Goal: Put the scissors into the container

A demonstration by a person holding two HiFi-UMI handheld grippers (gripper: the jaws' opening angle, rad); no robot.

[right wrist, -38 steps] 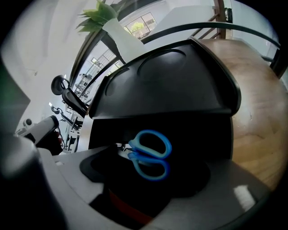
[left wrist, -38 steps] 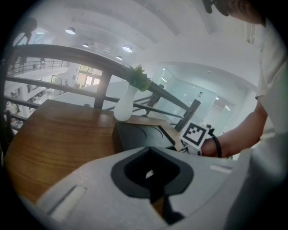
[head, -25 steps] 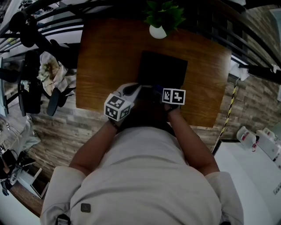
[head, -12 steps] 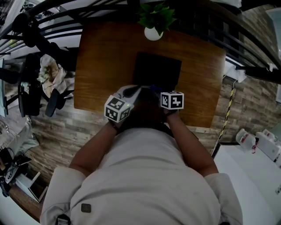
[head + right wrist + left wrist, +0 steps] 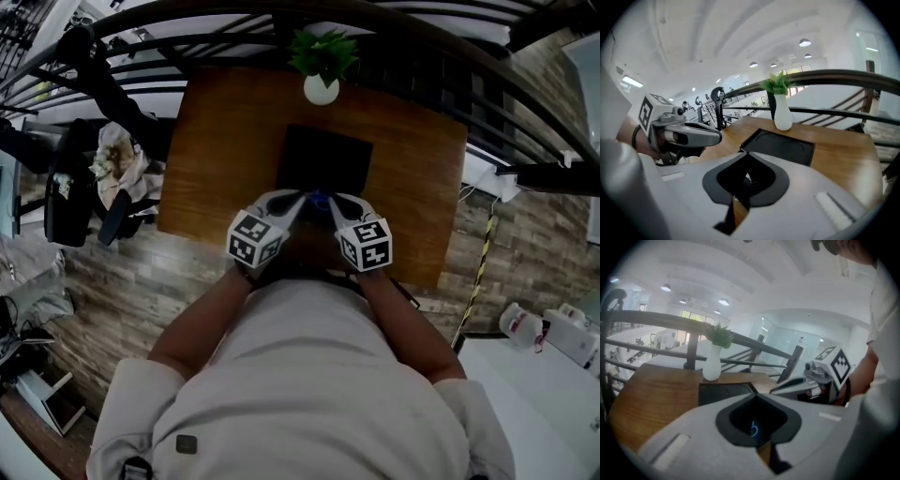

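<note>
The black container lies flat on the wooden table; its round recess shows nothing in it. A small blue part of the scissors shows at the container's near edge, between the two gripper tips. The same blue shows through the left gripper's jaw opening. I cannot tell whether it rests there or is held. My left gripper is shut, its tips meeting. My right gripper has just been closing and is shut, with nothing clearly between its tips. Both hang above the table, tips close together.
A green plant in a white vase stands behind the container at the table's far edge. Dark railings run behind the table. The near table edge is close to the person's body; plank floor lies on the left.
The right gripper has rolled and drawn back toward the person, its marker cube now lower in the picture. The left gripper has edged right, so both tips now converge over the blue part.
</note>
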